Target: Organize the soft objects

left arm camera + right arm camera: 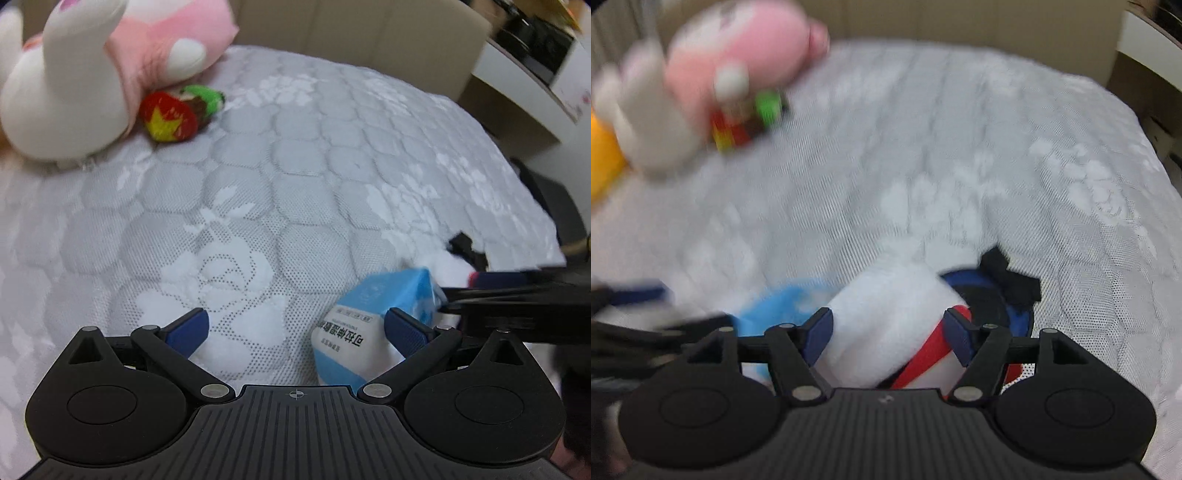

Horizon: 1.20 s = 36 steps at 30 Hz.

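My left gripper is open low over the white quilted mattress. A blue and white packet lies just inside its right finger. In the blurred right wrist view my right gripper is shut on a white plush toy with a red band and blue and black parts. The packet sits just left of it. A big pink and white plush and a small red and green plush lie at the far left of the bed.
A beige headboard closes the far side. A white ledge with dark items stands at the right. Something orange shows at the left edge. The bed's right edge drops to a dark object.
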Each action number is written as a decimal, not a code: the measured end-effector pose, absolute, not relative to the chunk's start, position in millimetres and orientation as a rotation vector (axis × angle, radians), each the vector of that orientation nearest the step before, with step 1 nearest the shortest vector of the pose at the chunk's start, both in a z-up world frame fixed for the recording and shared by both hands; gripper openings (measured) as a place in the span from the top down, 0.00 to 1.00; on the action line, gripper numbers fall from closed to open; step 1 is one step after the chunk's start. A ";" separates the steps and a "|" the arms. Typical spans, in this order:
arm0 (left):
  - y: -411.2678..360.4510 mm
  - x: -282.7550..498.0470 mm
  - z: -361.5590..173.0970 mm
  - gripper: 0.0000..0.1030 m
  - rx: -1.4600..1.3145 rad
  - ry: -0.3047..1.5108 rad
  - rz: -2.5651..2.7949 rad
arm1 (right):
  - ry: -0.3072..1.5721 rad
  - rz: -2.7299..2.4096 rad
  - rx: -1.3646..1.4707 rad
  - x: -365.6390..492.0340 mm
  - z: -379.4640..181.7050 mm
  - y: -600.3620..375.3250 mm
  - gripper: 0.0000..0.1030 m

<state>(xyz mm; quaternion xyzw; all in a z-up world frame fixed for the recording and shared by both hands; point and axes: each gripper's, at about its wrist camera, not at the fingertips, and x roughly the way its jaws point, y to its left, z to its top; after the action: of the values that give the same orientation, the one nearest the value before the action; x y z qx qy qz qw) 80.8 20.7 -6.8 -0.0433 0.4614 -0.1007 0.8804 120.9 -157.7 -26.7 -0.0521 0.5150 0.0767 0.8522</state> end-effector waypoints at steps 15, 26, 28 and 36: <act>4.5 79.4 -9.9 0.00 -0.041 0.986 -0.278 | 0.990 0.222 0.106 120.7 52.1 -194.9 0.80; 2.1 79.0 -12.4 0.00 -0.013 1.006 -0.262 | 1.177 0.075 0.479 126.9 -27.7 -209.7 0.63; 3.5 80.6 -13.3 0.00 -0.022 1.012 -0.256 | 1.130 0.066 0.412 131.5 -33.7 -197.8 0.63; 11.2 90.3 -24.1 0.00 -0.056 1.057 -0.226 | 1.055 0.075 0.322 144.8 -35.6 -172.8 0.83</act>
<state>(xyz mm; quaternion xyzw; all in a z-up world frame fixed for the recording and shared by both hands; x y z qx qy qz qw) 90.3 11.2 -24.1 -0.0267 0.5032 -0.1074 0.8570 144.8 -172.8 -35.6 0.1531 0.5010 0.0356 0.8511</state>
